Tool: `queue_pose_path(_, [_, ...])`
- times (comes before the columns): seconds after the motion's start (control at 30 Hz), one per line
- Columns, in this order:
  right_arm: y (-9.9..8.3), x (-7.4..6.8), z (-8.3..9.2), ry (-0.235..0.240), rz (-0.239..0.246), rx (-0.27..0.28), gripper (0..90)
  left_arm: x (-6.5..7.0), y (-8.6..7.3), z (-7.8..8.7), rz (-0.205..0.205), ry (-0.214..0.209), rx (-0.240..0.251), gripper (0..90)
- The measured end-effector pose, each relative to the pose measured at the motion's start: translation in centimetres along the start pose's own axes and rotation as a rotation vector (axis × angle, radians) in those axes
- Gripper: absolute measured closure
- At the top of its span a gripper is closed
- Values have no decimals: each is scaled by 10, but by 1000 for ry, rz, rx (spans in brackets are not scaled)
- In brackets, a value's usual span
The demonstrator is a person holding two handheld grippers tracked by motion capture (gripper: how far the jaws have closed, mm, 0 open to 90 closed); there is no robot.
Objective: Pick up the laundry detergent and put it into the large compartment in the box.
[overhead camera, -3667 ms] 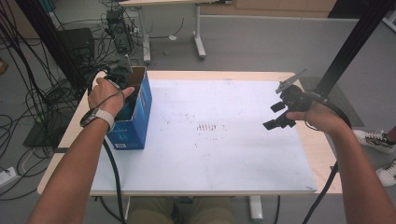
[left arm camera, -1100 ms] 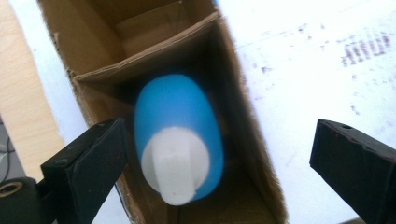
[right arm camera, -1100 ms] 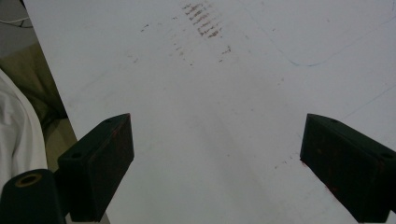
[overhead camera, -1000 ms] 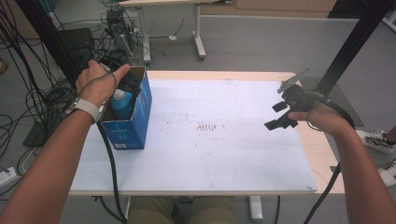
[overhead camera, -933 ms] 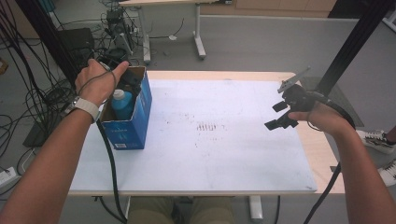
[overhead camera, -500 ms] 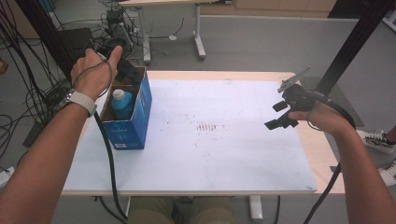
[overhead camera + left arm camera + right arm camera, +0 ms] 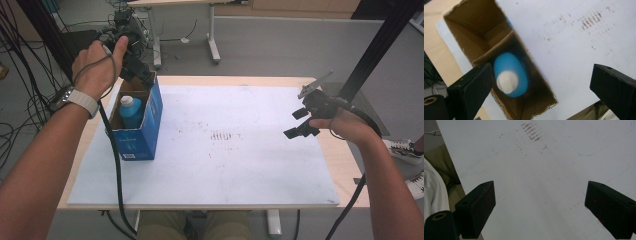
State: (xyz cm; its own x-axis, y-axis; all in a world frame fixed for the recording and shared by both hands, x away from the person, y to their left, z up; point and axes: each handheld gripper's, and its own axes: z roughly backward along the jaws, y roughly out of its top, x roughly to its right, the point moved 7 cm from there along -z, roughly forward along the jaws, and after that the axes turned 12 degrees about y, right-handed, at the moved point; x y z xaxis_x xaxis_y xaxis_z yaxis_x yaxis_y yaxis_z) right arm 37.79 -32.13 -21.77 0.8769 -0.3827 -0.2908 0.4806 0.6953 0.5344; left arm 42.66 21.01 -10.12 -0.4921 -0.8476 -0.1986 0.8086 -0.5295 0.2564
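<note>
**Left gripper raised clear of the box; bottle left inside**

- Left gripper (image 7: 135, 62): upper left of the high view, held above the far end of the box. It has risen since the earlier frames, when it sat down in the box opening. Its fingers (image 7: 471, 92) stand wide apart with nothing between them.
- Left hand (image 7: 97, 65): upper left of the high view, thumb up, higher and farther back than before.
- Blue box (image 7: 137, 125): open-topped cardboard, at the left of the counter (image 7: 240, 150), unmoved.
- Blue bottle (image 7: 131, 111): white cap, standing upright inside the box. In the left gripper view the bottle (image 7: 510, 74) sits in the nearer compartment, behind a cardboard divider, with no finger touching it.
- Right gripper (image 7: 305, 120): right of the high view, over the counter's white surface, position unchanged. Its fingers (image 7: 477, 207) are spread wide and empty above the bare, faintly stained sheet.
- Right hand (image 7: 345, 125): right edge of the high view, unchanged.
</note>
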Motion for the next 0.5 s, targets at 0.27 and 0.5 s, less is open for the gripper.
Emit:
queue_pose_path(0.27, [-2,-1,1,-3,-5,-2,97,12,6,8,-100,-24,42,50])
queue_pose_path(0.5, [-3,-1,2,-6,-12,-2,97,22,14,13,-209,-45,60,50])
